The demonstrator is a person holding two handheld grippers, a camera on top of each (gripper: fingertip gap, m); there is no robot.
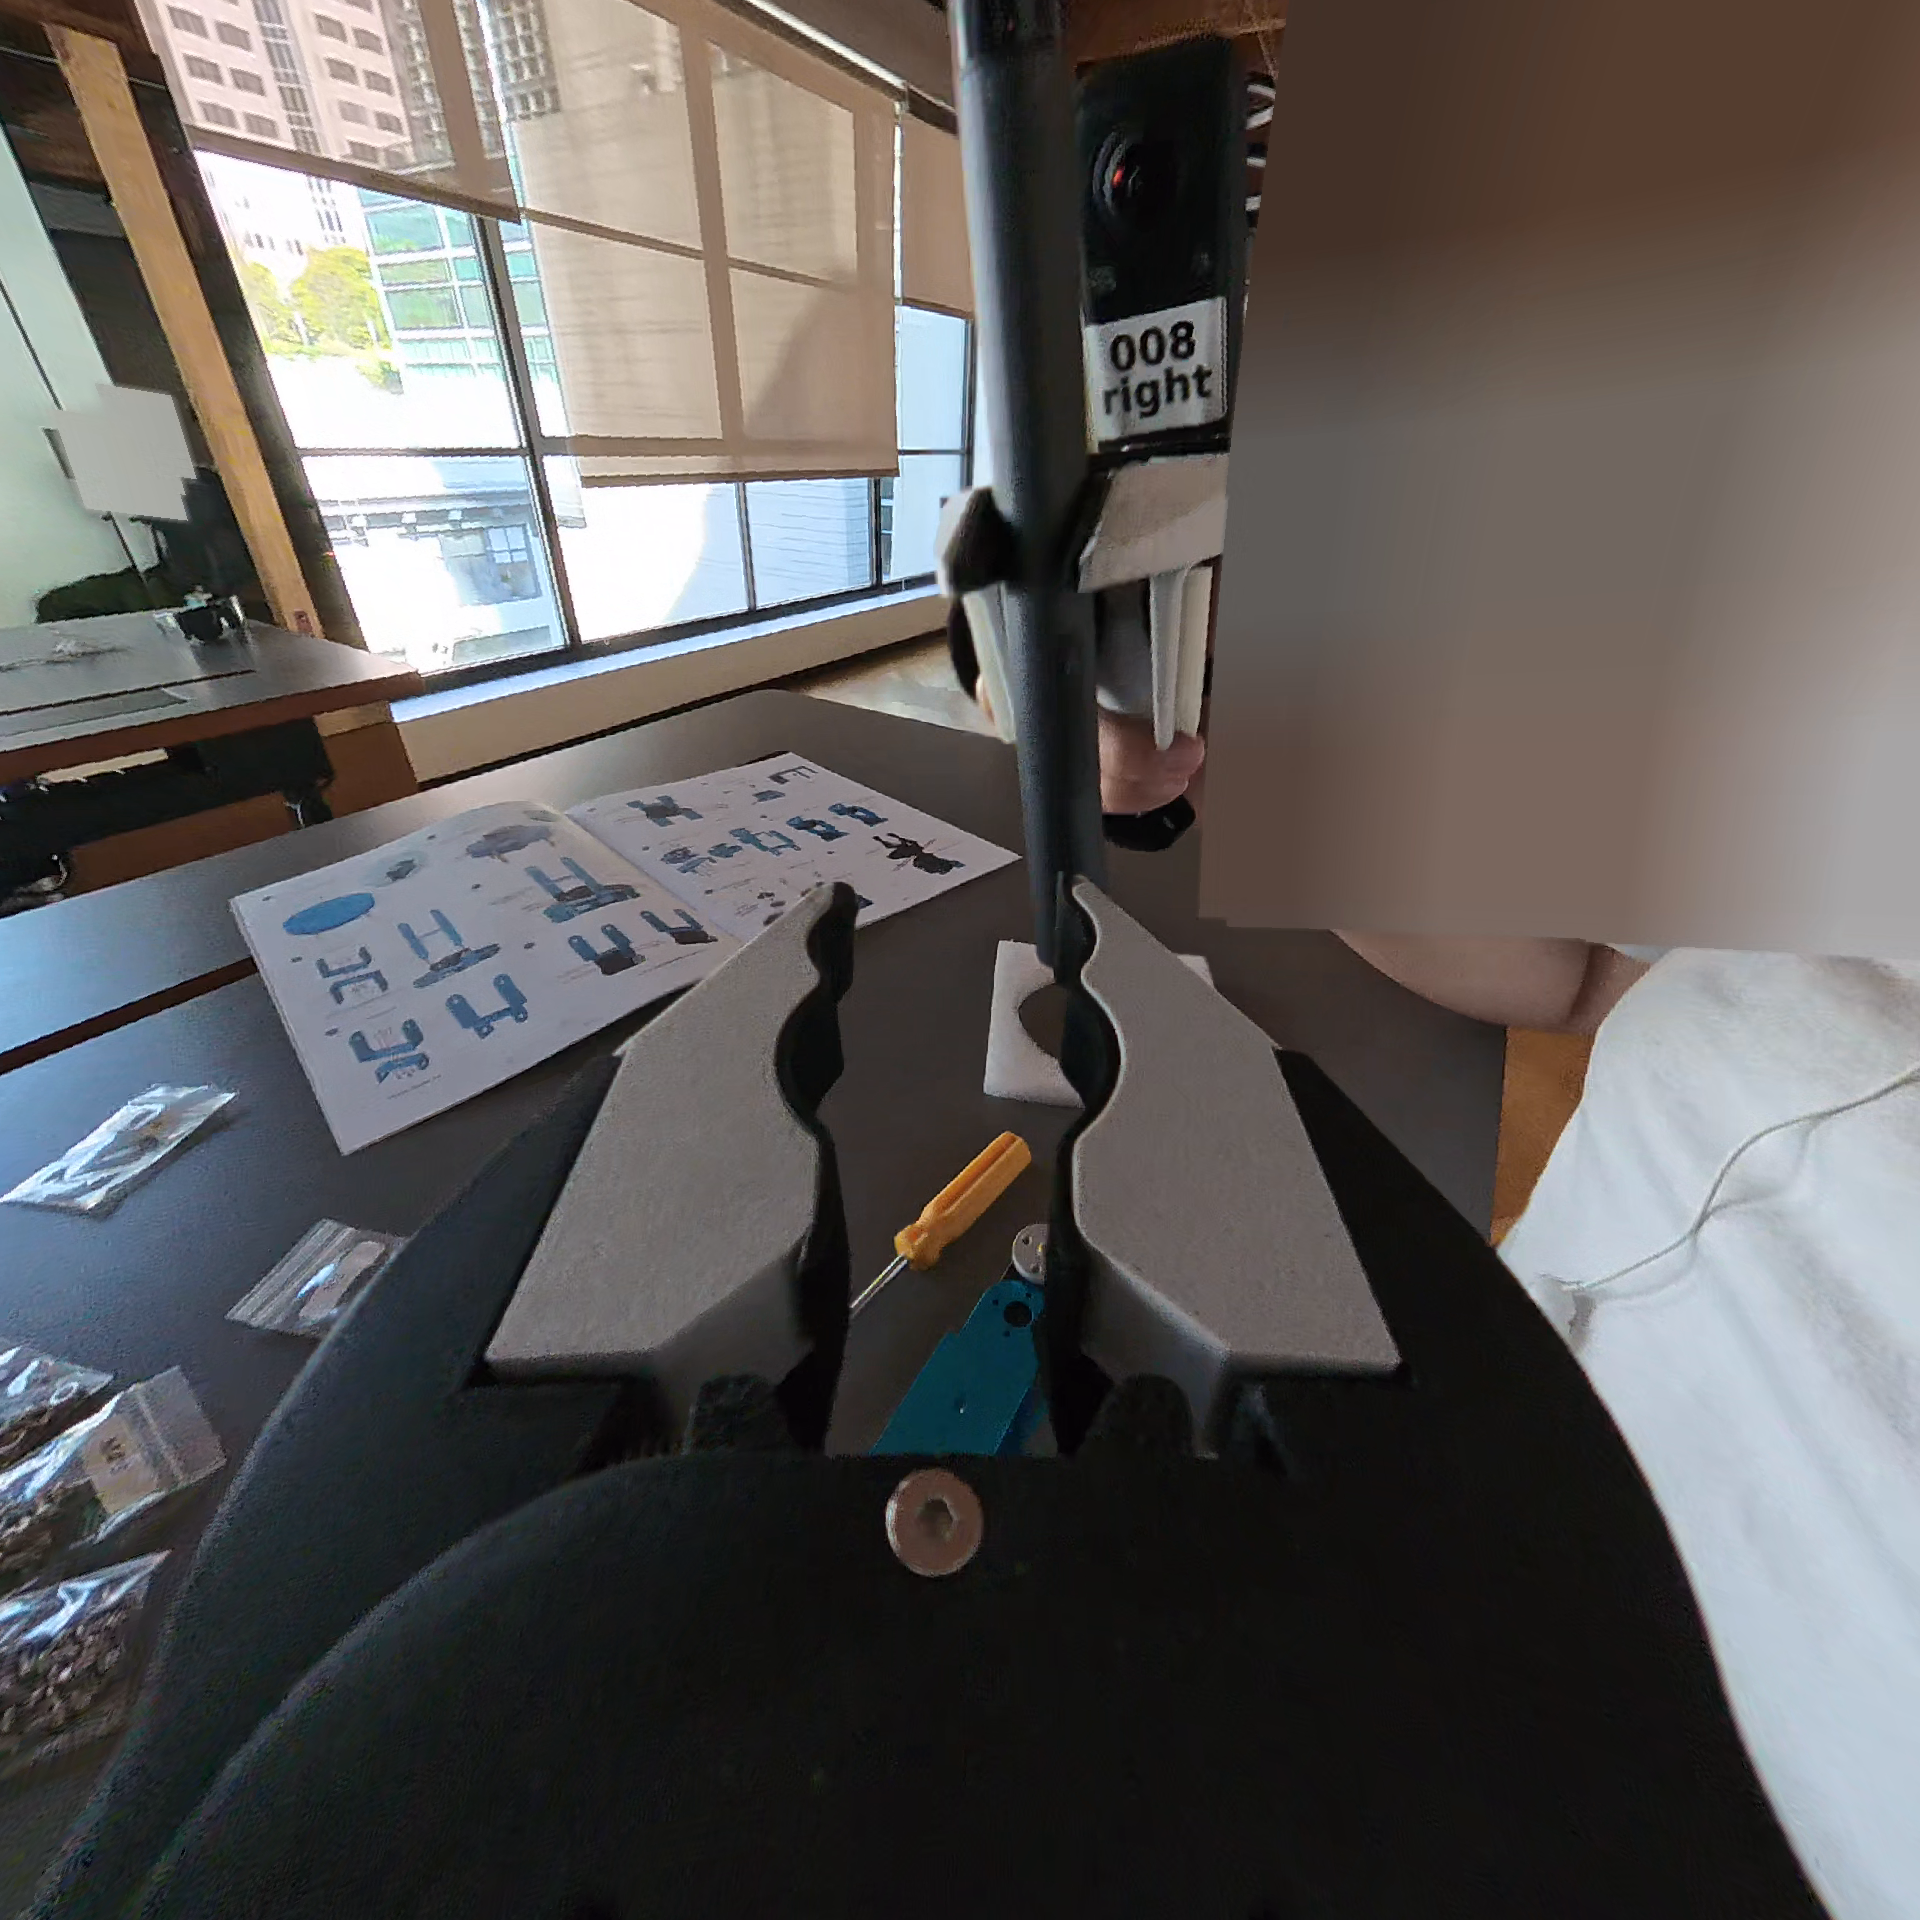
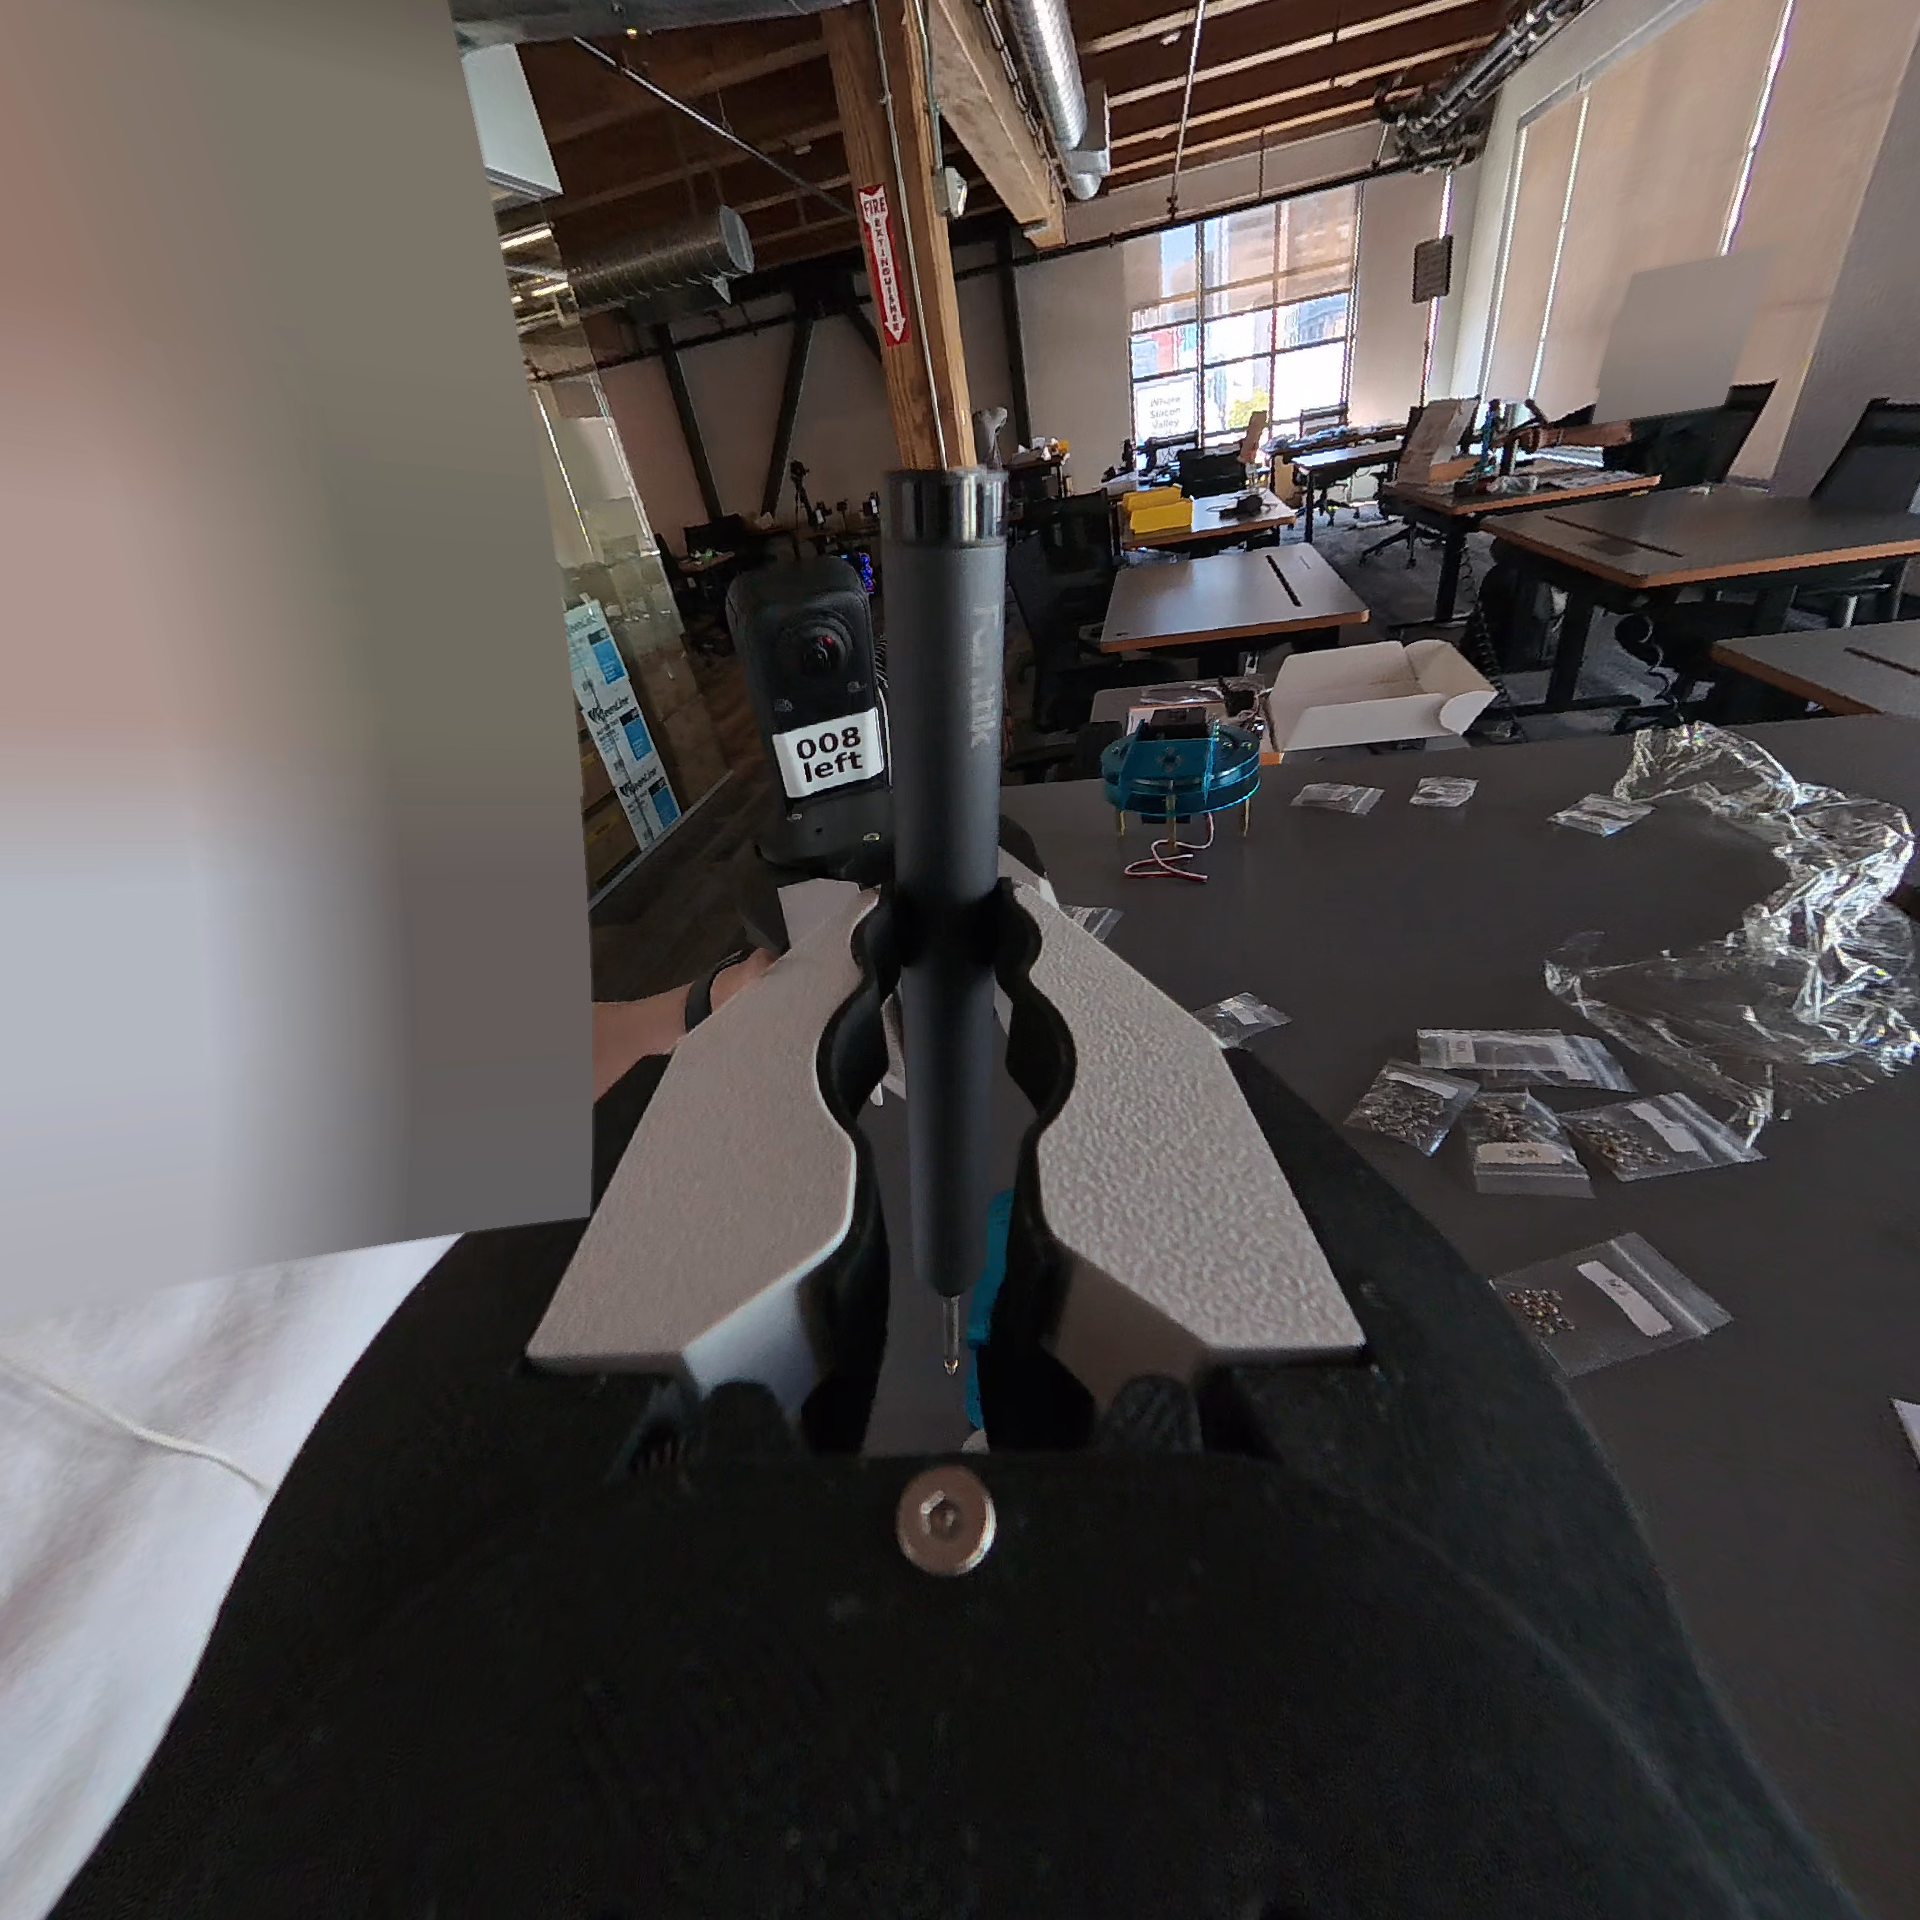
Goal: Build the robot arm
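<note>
My right gripper [image 2: 940, 925] is shut on a dark grey pen-shaped electric screwdriver [image 2: 940, 790]. It holds the tool upright, bit [image 2: 948, 1351] down, just above a blue metal bracket [image 2: 982, 1320]. In the left wrist view the same screwdriver [image 1: 1023, 416] stands in the right gripper [image 1: 1023, 551] and runs down past my left gripper's right finger [image 1: 1174, 1091]. My left gripper [image 1: 956, 904] is open and holds nothing. Below it on the dark table [image 1: 125, 1049] lie the blue bracket [image 1: 977, 1371] and a small yellow-handled screwdriver [image 1: 961, 1200].
An open instruction booklet [image 1: 520, 935] and a white foam piece [image 1: 1018, 1060] lie beyond the fingers. Small bags of screws [image 2: 1507, 1132], crumpled clear plastic [image 2: 1766, 935], a blue round assembly [image 2: 1179, 769] and a white box [image 2: 1371, 696] are on the table. A person in a white shirt [image 1: 1714, 1351] is close by. One gripper's finger ends stand about 5 centimetres off the other's. The white foam piece [image 1: 1018, 1060] is about equally far from each gripper, around 25 centimetres.
</note>
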